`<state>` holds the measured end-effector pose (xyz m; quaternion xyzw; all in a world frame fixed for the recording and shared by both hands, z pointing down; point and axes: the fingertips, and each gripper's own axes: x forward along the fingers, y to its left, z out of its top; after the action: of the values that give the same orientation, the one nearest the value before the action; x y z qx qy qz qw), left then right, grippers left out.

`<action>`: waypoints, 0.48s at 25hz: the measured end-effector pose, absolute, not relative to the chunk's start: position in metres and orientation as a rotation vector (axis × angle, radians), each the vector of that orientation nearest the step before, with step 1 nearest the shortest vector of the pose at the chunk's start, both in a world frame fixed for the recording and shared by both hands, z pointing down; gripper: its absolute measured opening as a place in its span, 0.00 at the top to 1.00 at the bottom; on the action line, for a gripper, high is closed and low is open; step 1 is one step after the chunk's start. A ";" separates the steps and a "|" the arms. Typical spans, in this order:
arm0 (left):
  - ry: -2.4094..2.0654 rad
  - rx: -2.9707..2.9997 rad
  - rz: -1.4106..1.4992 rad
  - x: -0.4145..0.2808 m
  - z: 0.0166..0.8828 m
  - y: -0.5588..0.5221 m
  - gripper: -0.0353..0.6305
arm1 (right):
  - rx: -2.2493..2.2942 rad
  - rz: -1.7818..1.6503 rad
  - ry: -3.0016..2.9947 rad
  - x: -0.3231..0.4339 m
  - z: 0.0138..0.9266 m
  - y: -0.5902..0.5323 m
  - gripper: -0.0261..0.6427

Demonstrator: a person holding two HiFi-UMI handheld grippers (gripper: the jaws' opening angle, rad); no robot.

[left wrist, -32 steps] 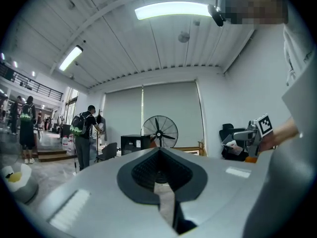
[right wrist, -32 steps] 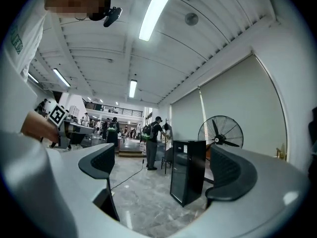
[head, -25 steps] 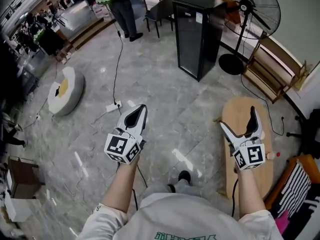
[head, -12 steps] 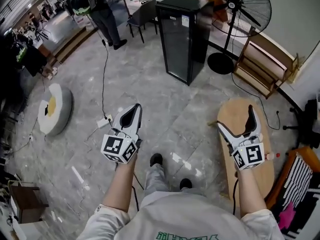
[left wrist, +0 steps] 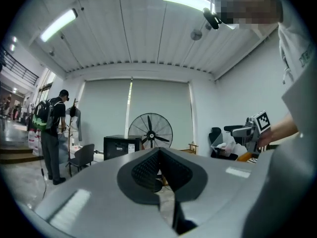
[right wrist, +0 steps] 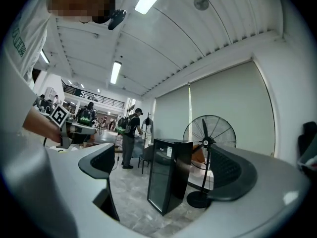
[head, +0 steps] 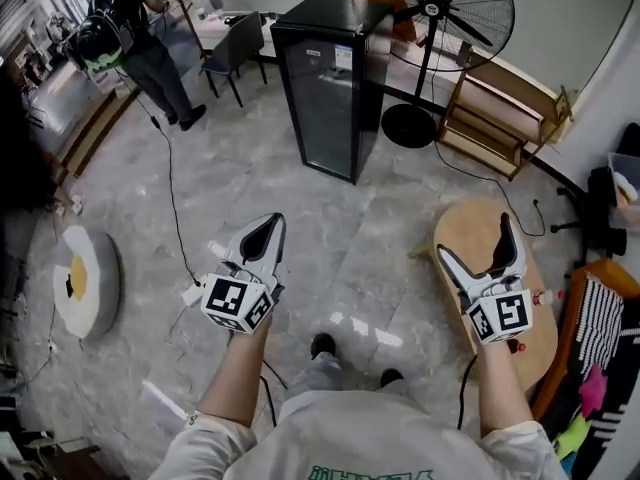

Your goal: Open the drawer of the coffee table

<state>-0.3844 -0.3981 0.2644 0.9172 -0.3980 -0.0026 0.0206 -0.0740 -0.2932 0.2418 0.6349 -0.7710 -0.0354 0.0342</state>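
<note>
Over one wooden table (head: 541,333) hangs the right tool (head: 473,235), spread empty; the left tool (head: 270,222) is pressed together.

My left gripper (head: 272,221) and my right gripper (head: 476,236): light grey bodies, black textured pads. Marker cubes (head: 240,303): white faces, black square patterns. Coffee table (head: 462,218): pale wood top. Floor (head: 330,218): grey marbled stone with white veining. Cabinet (head: 320,98): black, dark glass front. Fan (head: 432,10): black. Shelf (head: 505,118): light wood. Round cushion (head: 85,280): white, yellow centre. My shirt (head: 350,438): white, green print.
</note>
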 end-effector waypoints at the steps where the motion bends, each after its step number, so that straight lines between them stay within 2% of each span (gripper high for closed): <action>1: -1.199 2.863 -0.001 -0.391 0.265 -0.408 0.95 | 1.981 -0.115 -2.348 -0.082 0.240 -0.297 0.08; 6: -1.040 2.924 0.002 -0.390 0.267 -0.451 0.95 | 2.092 -0.112 -2.228 -0.094 0.237 -0.306 0.08; 12: -0.854 2.972 -0.009 -0.329 0.262 -0.481 0.95 | 2.227 -0.090 -2.054 -0.044 0.229 -0.288 0.08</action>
<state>-0.3288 -0.4806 0.2619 0.9608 -0.2761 -0.0030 0.0246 -0.0444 -0.2883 0.2290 0.7335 -0.6768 -0.0295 0.0552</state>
